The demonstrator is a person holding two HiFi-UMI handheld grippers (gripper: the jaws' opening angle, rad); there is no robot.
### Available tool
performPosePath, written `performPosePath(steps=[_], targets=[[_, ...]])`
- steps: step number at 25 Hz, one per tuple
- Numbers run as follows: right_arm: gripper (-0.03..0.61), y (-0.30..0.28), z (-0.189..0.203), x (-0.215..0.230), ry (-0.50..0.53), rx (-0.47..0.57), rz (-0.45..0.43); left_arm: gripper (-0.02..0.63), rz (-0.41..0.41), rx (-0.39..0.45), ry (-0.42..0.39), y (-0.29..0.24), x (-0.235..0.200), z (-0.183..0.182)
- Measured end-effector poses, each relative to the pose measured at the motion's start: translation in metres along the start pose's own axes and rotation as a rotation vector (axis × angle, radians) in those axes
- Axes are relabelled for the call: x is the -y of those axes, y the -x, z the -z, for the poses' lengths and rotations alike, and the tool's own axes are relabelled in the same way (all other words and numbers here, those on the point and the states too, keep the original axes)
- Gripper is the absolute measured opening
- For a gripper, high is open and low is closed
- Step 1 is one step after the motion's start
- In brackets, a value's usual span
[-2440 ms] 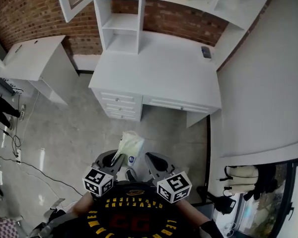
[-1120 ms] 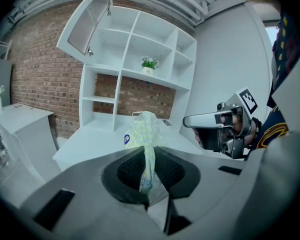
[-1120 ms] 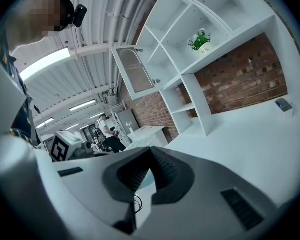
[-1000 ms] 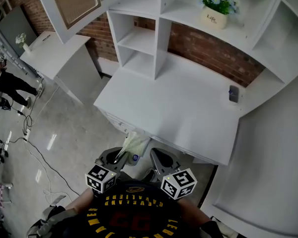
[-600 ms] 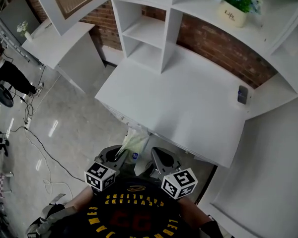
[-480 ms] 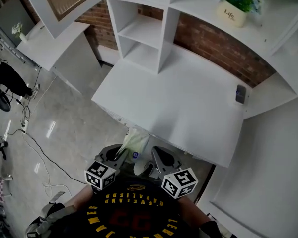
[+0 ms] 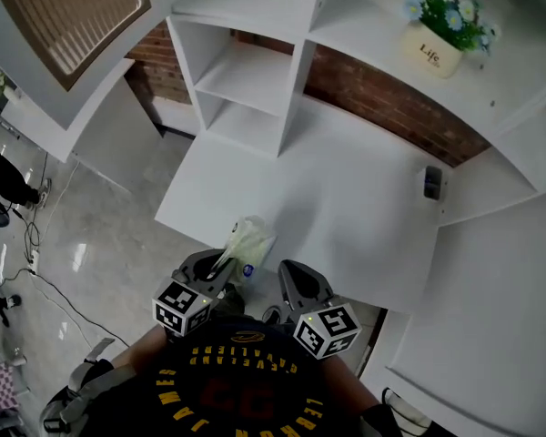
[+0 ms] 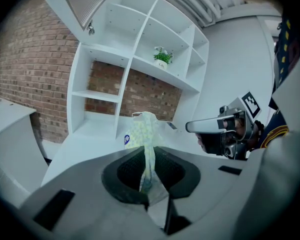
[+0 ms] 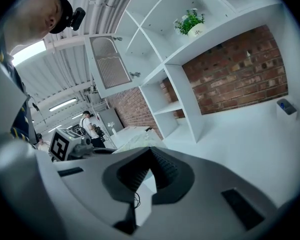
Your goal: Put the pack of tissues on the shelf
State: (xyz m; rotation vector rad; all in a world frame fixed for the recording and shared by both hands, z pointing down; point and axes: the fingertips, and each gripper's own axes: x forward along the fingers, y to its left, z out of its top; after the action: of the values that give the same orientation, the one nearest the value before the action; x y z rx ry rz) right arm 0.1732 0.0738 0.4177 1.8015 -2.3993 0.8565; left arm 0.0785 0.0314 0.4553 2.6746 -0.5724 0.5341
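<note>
The pack of tissues (image 7: 246, 243) is pale green-yellow with a small blue label. It hangs out in front of my left gripper (image 7: 222, 264), which is shut on the pack's crumpled wrapper end. In the left gripper view the pack (image 8: 142, 129) stands up between the dark pads, just over the white desk's front edge. My right gripper (image 7: 288, 281) is beside it on the right, shut and holding nothing; its pads meet at the tip (image 9: 151, 153). The white shelf unit (image 7: 247, 68) with open compartments rises at the desk's back left.
The white desk (image 7: 350, 217) carries a small dark object (image 7: 431, 181) at its right. A potted plant (image 7: 443, 35) sits on an upper shelf. An open cabinet door (image 7: 68, 16) hangs at the upper left. A low white cabinet (image 7: 118, 126) and cables on the floor lie left.
I have moved closer to the desk. The left gripper and the tissue pack, earlier over the floor before the drawers, now reach the desk's front edge. Both grippers keep their state.
</note>
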Motion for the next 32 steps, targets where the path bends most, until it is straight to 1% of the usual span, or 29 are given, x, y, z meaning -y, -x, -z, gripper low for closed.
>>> performPosePath(steps=[6, 10, 13, 17, 21, 25, 29, 32], targets=[[-0.008, -0.037, -0.021, 0.011, -0.046, 0.029, 0.067, 0.048, 0.039, 0.004, -0.023, -0.018, -0.049, -0.026], [-0.008, -0.058, -0.025, 0.012, -0.057, 0.029, 0.098, 0.048, 0.061, -0.002, -0.036, -0.024, -0.076, -0.03], [-0.008, -0.072, -0.025, 0.013, -0.064, 0.016, 0.125, 0.048, 0.051, -0.007, -0.025, -0.027, -0.104, -0.029], [-0.008, -0.083, -0.024, 0.03, -0.101, 0.007, 0.155, 0.048, -0.015, -0.015, -0.002, -0.035, -0.139, -0.023], [-0.008, -0.095, -0.022, 0.052, -0.13, -0.009, 0.161, 0.048, -0.08, -0.023, 0.004, -0.046, -0.164, -0.023], [-0.008, -0.114, -0.019, 0.073, -0.19, -0.025, 0.119, 0.048, -0.162, -0.028, -0.014, -0.061, -0.189, -0.031], [-0.008, -0.127, -0.024, 0.091, -0.17, -0.056, 0.074, 0.048, -0.241, -0.038, -0.022, -0.073, -0.208, -0.038], [-0.008, -0.137, -0.031, 0.106, -0.157, -0.066, 0.057, 0.048, -0.281, -0.031, -0.051, -0.087, -0.222, -0.05]])
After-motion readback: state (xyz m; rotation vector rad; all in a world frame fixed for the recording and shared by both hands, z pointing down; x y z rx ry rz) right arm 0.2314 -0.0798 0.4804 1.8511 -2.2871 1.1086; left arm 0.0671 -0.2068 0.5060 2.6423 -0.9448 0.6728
